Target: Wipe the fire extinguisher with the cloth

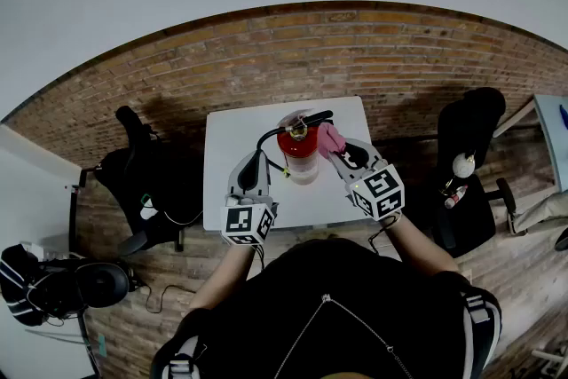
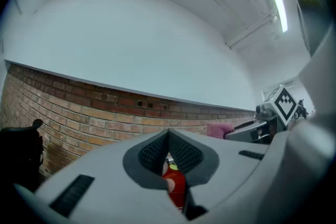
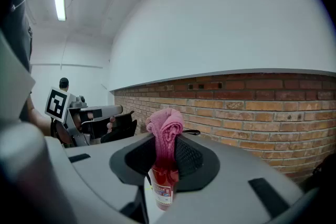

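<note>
- While the red fire extinguisher (image 1: pixel 299 157) stands upright at the middle of the white table (image 1: pixel 229 138), the pink cloth (image 1: pixel 330 138) sits bunched just right of its top; I cannot tell if they touch.
- The right gripper (image 1: pixel 340 151) is clamped on the cloth, with a fold poking out past the jaws.
- The left gripper (image 1: pixel 256 168) waits just left of the cylinder. Its jaws are drawn to a narrow slit with nothing seen between them.
- The black hose (image 1: pixel 266 136) arcs from the valve toward the left.
- The cylinder is probably heavy, rigid and smooth-painted, so it is more likely to turn or slide than tip.
- It is best steadied at the body or neck, not by the lever or hose.
- The cloth is soft and limp, and best held by its bunched middle.
</note>
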`<state>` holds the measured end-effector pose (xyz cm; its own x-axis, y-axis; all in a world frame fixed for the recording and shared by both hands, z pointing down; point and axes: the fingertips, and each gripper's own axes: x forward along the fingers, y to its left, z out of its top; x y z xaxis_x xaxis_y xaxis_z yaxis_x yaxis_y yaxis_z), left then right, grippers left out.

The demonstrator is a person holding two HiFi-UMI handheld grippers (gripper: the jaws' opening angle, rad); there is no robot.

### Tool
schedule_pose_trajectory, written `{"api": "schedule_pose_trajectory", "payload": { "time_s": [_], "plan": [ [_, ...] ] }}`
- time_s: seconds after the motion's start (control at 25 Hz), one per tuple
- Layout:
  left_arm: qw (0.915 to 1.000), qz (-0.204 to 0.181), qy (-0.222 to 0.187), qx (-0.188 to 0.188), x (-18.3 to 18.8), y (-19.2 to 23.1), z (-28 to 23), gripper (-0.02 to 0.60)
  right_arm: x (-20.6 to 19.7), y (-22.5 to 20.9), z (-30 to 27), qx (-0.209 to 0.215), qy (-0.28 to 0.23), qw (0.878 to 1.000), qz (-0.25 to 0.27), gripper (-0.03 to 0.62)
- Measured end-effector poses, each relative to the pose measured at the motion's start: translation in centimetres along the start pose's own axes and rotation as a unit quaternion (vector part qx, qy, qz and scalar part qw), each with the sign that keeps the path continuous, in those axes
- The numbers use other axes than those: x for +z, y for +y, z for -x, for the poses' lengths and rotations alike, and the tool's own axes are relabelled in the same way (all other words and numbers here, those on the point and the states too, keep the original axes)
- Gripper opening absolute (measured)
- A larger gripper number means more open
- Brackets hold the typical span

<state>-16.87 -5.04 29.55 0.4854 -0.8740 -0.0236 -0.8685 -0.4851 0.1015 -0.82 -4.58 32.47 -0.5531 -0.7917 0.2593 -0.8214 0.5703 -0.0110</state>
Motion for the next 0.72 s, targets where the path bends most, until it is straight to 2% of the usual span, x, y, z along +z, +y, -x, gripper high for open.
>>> {"api": "schedule_pose_trajectory", "payload": {
  "time_s": [0.28, 0.44, 0.72],
  "plan": [
    [0.9999, 0.01, 0.002, -0.012, -0.4, 0.6, -0.8, 0.011, 0.3, -1.1, -0.8, -0.011, 0.003, 1.0, -0.014, 0.101],
    [0.9995, 0.017, 0.004, -0.025, -1.1, 0.6, -0.5, 0.009, -0.4, -1.6, -0.5, -0.031, 0.011, 0.999, -0.017, 0.101],
    [0.999, 0.014, 0.008, -0.04, -1.8, 0.1, -0.4, 0.009, -2.6, -5.2, 0.2, -0.06, 0.028, 0.997, -0.035, 0.101]
  ]
}}
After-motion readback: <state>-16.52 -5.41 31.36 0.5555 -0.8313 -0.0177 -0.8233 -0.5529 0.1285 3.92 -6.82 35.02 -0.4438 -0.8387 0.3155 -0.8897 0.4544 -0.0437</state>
